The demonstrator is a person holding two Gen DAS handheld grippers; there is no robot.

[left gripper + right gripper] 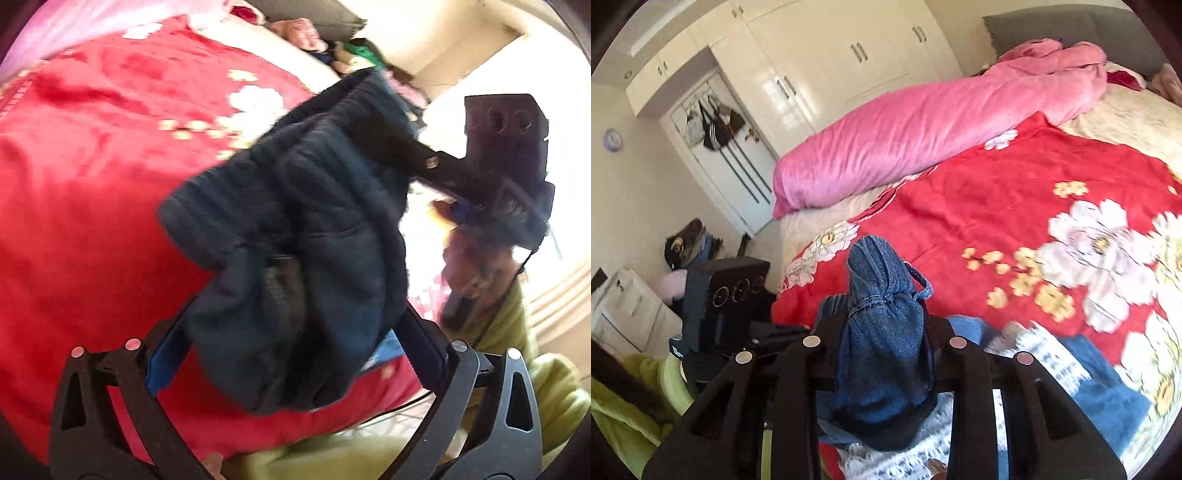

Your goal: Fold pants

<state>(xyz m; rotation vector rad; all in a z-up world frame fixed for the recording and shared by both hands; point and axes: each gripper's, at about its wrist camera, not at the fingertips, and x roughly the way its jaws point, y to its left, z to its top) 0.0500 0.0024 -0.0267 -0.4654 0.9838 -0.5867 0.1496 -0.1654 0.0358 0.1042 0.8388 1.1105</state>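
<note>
The left gripper [295,314] grasps a bunched fold of the dark blue pants [295,229], which hang lifted above the red blanket [92,203]. Ahead and to its right, the right gripper [406,147] is clenched on the far end of the same cloth. From the right wrist, denim [882,314] bulges between that gripper's [882,332] fingers, the bed [1126,122] beyond.

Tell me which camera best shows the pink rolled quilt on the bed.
The right wrist view: the pink rolled quilt lies whole across the bed's far side, sharp and unobstructed. The left wrist view catches only a blurred pink strip at its top-left edge.
</note>
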